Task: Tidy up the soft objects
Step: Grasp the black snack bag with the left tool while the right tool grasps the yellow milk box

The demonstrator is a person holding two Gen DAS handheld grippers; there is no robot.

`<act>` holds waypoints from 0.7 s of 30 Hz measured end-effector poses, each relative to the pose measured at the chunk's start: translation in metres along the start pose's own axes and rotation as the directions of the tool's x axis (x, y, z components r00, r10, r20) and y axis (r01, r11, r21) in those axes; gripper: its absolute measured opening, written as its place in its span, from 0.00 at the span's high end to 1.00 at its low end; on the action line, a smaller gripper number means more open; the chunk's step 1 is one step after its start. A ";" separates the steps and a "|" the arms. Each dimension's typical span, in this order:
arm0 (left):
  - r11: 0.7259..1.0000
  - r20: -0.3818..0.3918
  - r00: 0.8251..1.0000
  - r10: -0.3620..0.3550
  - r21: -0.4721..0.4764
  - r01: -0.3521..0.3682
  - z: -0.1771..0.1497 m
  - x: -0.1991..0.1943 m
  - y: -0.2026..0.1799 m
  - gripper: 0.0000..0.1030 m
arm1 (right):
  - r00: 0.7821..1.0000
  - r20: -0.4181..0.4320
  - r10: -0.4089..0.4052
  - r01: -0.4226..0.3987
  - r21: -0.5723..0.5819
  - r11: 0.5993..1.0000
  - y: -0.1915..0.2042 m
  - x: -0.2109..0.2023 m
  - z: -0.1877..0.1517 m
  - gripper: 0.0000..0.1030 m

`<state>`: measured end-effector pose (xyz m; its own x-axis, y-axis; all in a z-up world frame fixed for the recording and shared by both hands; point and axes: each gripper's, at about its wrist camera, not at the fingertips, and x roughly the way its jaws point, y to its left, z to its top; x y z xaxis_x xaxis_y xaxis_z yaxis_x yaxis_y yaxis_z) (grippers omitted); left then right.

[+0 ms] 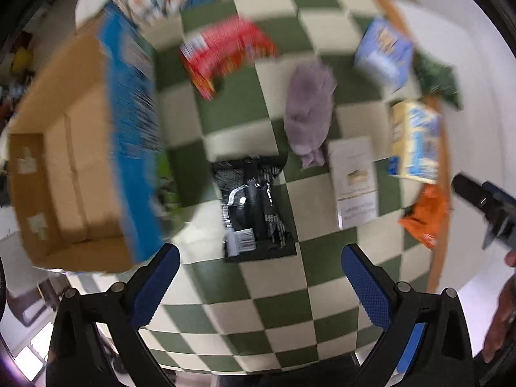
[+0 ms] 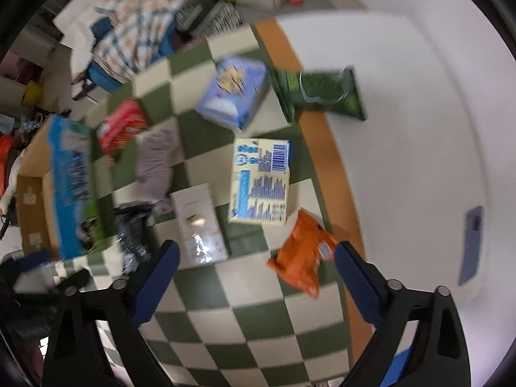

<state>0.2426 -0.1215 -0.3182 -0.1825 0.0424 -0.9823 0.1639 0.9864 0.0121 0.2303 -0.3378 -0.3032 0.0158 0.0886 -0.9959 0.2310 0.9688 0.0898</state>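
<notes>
Several soft packs lie on a green-and-cream checkered cloth (image 1: pixel 258 296). A black pack (image 1: pixel 254 206) lies just ahead of my left gripper (image 1: pixel 261 287), which is open and empty above the cloth. A purple cloth bundle (image 1: pixel 309 109), a red pack (image 1: pixel 222 51), a light-blue pack (image 1: pixel 383 51), a yellow-blue pack (image 1: pixel 416 142), a white pack (image 1: pixel 354 177), a green pack (image 1: pixel 438 77) and an orange pack (image 1: pixel 425 216) lie beyond. My right gripper (image 2: pixel 258 283) is open and empty, with the orange pack (image 2: pixel 303 254) between its fingers' line and the yellow-blue pack (image 2: pixel 261 180) ahead.
An open cardboard box (image 1: pixel 64 167) with a blue printed side (image 1: pixel 135 148) stands at the left; it also shows in the right wrist view (image 2: pixel 35 206). A white table surface (image 2: pixel 403 129) lies right of the cloth, with a blue phone (image 2: pixel 472 245) on it. Patterned fabric (image 2: pixel 135 32) lies at the back.
</notes>
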 end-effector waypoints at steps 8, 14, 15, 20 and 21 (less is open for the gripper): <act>0.994 -0.100 0.994 0.044 -0.093 -0.054 0.022 0.076 -0.001 0.07 | 0.993 -0.117 0.029 -0.028 0.006 1.000 -0.007 0.078 0.029 0.13; 0.994 -0.092 0.995 0.038 -0.102 -0.047 0.030 0.101 0.004 0.14 | 0.986 -0.164 0.041 -0.039 0.015 0.999 0.002 0.108 0.038 0.19; 0.994 -0.084 0.996 0.013 -0.107 -0.022 0.030 0.101 0.006 0.21 | 0.984 -0.175 0.043 -0.040 0.021 0.999 0.002 0.114 0.038 0.21; 0.995 -0.060 0.998 -0.002 -0.097 -0.004 0.029 0.092 0.003 0.50 | 0.979 -0.201 0.032 -0.024 0.042 0.999 0.005 0.134 0.039 0.34; 0.995 -0.059 0.998 0.003 -0.096 -0.008 0.029 0.090 0.003 0.51 | 0.980 -0.198 0.031 -0.022 0.047 0.999 0.005 0.136 0.038 0.34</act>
<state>0.2549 -0.1195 -0.4120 -0.2390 0.0542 -0.9695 0.0720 0.9967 0.0380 0.2704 -0.3295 -0.4380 -0.1696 0.1626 -0.9720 0.2766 0.9545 0.1114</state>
